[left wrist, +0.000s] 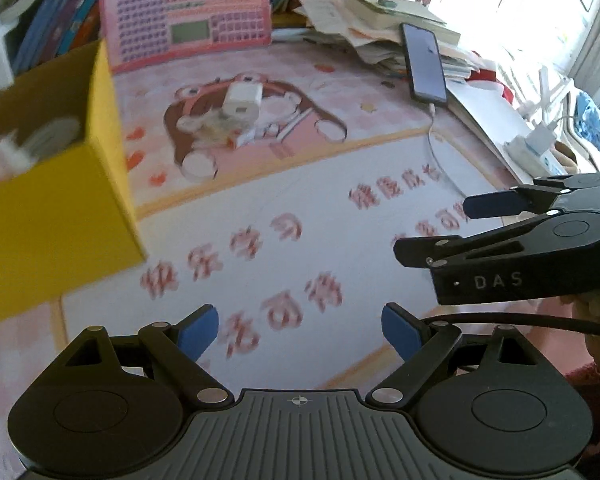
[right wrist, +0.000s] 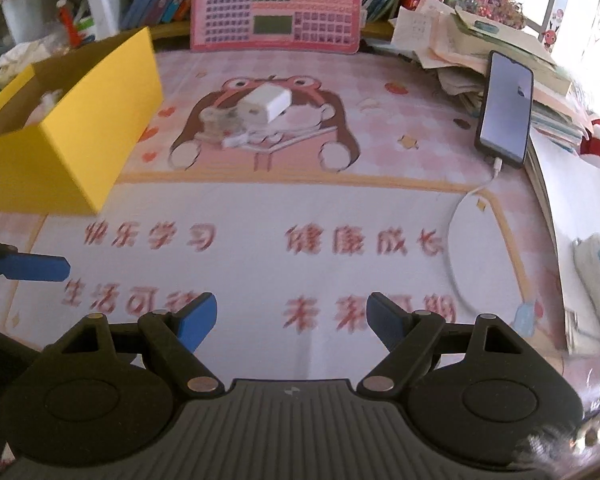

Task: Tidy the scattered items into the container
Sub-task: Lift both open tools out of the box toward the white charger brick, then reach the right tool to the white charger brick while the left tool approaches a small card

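Pink cartoon desk mat carries yellow box, white charger, phone, paper stack

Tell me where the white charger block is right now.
The white charger block sits on the cartoon animal's face on the pink desk mat, mid-table in both views, right of the yellow box, with small blurry items just beside it.

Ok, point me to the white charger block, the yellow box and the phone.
white charger block (right wrist: 269, 103): right wrist view, on its top face.
yellow box (right wrist: 112, 120): right wrist view, on its long outer wall.
phone (right wrist: 505, 106): right wrist view, on its screen.
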Demonstrator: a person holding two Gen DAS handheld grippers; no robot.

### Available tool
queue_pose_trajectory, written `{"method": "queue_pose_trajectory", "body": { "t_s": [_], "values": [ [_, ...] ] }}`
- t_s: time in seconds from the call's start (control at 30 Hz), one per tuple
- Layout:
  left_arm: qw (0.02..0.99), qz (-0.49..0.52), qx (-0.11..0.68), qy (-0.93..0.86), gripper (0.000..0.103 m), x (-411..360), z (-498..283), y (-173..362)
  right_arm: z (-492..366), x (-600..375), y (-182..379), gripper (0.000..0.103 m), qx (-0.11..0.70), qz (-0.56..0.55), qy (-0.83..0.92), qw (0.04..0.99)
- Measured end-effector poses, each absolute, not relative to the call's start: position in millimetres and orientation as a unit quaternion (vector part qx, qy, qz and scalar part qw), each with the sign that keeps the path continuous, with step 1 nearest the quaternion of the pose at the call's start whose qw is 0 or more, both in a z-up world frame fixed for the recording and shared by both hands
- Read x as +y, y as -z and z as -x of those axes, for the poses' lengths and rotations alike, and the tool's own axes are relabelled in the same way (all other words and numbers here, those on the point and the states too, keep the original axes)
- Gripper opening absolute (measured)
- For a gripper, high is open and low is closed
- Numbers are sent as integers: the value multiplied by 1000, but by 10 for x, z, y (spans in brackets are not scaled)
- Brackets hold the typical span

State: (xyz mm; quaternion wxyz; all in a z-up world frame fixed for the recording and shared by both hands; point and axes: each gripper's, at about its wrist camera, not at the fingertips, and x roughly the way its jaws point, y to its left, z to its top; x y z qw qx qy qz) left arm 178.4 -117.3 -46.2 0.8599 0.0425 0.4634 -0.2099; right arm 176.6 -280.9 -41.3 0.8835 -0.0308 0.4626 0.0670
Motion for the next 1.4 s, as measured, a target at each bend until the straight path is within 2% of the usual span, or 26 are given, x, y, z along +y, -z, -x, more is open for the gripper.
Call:
{"method": "queue_pose_trajectory", "body": {
  "t_s": [0.63, 0.97, 1.27, 1.4],
  "values": [
    [883, -45, 450, 125, 91, -1620, -2511, 538, -2852, -3219, 425, 77, 428, 15, -114, 897],
    [887, -37, 453, 87, 91, -1598, -2800, 582, -3587, -3017, 485, 75, 417, 24, -153, 895],
    [902, -35, 428, 44, 90, -1714, -3188, 659, -3895, -2890, 496, 75, 413, 24, -178, 893],
    [905, -42, 422, 31, 90, -1743, -3323, 710, -4008, -2844, 552, 70, 419, 28, -184, 889]
  ]
}}
